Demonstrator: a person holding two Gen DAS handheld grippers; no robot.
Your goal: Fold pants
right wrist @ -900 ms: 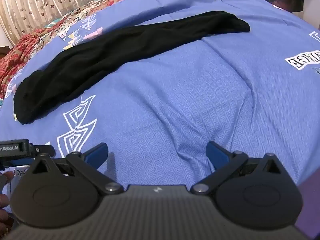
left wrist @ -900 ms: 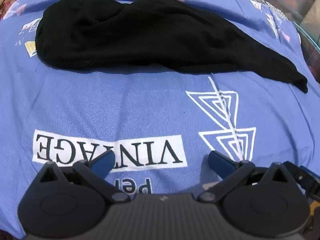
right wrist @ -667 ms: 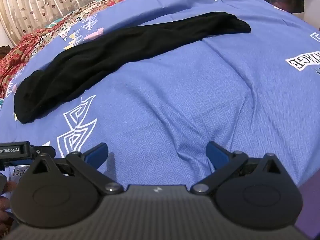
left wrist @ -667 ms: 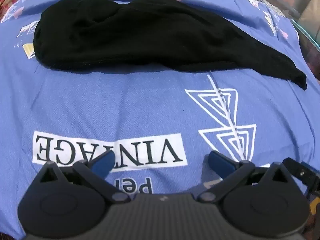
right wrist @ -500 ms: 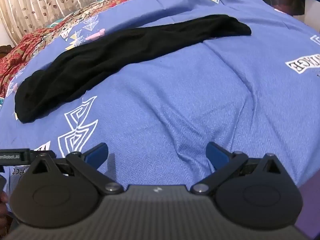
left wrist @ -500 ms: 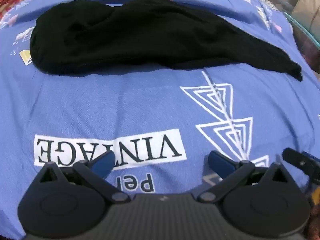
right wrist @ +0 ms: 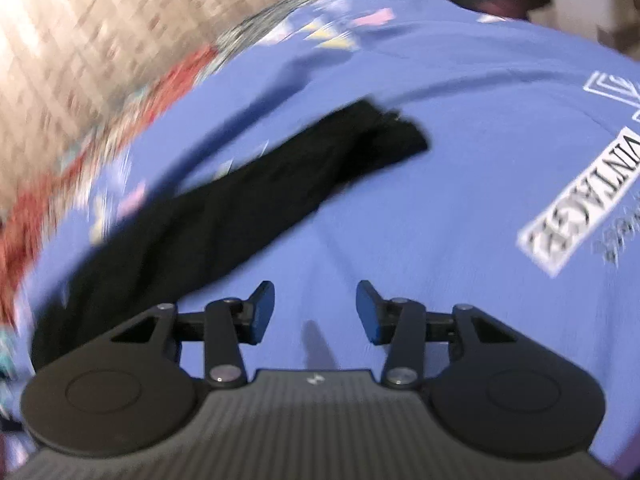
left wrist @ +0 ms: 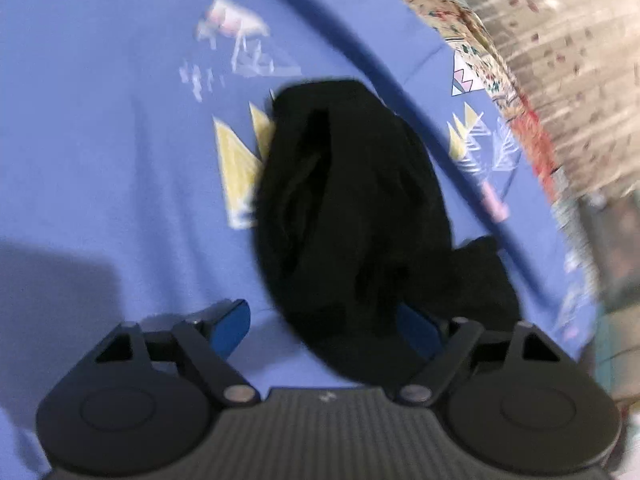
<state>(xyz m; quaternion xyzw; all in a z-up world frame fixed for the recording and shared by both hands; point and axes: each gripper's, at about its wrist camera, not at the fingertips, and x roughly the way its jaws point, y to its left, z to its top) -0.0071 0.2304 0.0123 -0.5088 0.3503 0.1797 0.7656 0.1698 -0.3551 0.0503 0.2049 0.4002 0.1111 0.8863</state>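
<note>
In the left wrist view, the black fabric pants [left wrist: 352, 216] are seen lying on the blue printed bedspread [left wrist: 100, 140], their long axis running away from the left claw [left wrist: 326, 326]; its jaws are spread wide, unclenched, with the near end between them. In the right wrist view, the pants [right wrist: 224, 208] are stretched diagonally from lower left to upper right on the bedspread [right wrist: 440, 220]; the right claw [right wrist: 316, 312] is half-parted over bare cloth, nothing being gripped.

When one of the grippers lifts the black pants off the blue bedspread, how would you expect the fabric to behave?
The black pants will probably be floppy: they lie in soft wrinkles and follow the blue bedspread. Lifted at one end, the long leg seen in the right wrist view would likely hang and trail. The cloth looks thin, so probably light, and may bunch rather than slide if pushed.
</note>
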